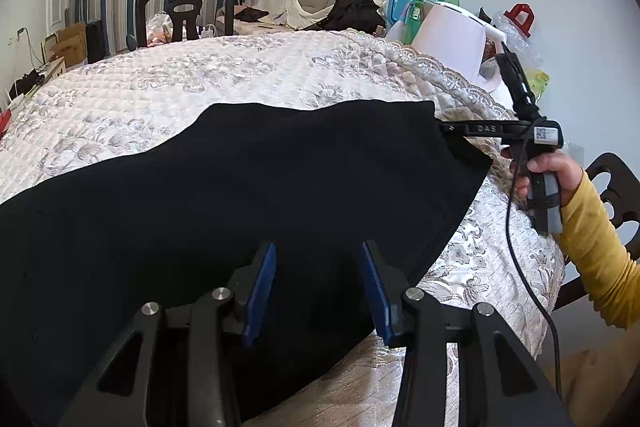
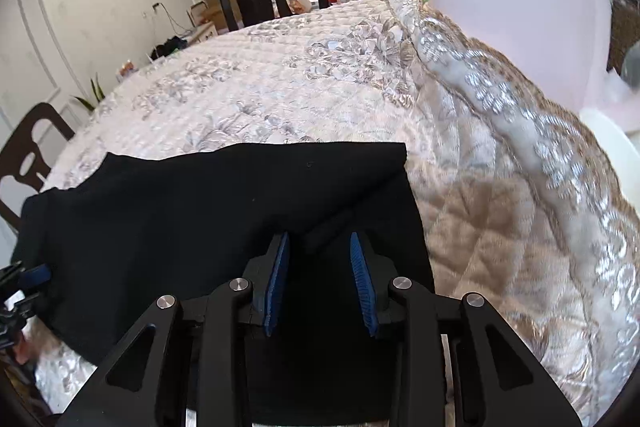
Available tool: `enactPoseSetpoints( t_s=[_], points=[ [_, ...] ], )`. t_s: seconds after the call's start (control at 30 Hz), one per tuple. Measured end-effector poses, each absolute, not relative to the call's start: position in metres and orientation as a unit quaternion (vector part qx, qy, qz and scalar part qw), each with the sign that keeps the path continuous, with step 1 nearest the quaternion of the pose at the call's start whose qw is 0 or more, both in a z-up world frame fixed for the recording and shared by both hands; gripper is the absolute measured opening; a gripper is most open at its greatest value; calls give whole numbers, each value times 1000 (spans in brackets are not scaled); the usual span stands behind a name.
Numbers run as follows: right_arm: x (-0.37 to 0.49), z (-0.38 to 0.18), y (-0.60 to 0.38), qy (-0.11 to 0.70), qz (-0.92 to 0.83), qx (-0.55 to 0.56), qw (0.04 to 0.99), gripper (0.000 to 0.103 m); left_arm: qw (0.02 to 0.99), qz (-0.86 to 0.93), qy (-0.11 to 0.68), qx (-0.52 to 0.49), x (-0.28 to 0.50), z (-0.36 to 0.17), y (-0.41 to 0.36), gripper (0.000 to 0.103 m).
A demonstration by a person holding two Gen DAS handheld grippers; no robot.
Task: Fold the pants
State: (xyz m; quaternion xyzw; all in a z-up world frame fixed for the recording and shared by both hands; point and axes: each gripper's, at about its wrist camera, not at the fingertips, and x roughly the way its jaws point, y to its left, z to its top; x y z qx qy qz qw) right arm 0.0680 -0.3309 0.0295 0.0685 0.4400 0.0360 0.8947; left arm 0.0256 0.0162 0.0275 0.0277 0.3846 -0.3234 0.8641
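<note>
Only left view shows right hand point(image 1: 554, 175) beside pants point(image 1: 240, 187).

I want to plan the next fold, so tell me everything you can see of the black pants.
The black pants look like plain, matte, soft fabric, lying flat across the quilted floral cover and already doubled over, an upper layer ending in a diagonal edge over the lower one. The straight hem end lies at the right. The left gripper and right gripper hover over the near edge, jaws apart, gripping nothing. Whether they touch the cloth is unclear.
</note>
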Motion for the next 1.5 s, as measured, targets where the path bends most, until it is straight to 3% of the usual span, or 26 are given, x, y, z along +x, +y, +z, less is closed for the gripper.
enactPoseSetpoints(
  t_s=[0.13,0.2,0.27,0.8,1.37,1.5],
  points=[
    [71,29,-318,435,29,40,899,32,862,-328,385,29,26,28,13,46],
    [70,30,-317,434,36,37,899,27,861,-329,386,29,27,27,12,46],
    [70,30,-317,436,50,39,898,3,860,-328,389,27,28,26,13,46],
    [0,47,-362,416,1,122,901,3,848,-339,406,12,33,22,14,50],
    [-21,37,-364,427,-53,88,898,3,831,-362,421,28,18,21,17,57],
    [-31,54,-361,397,-54,76,913,3,826,-367,427,30,17,23,18,57]
  ],
)
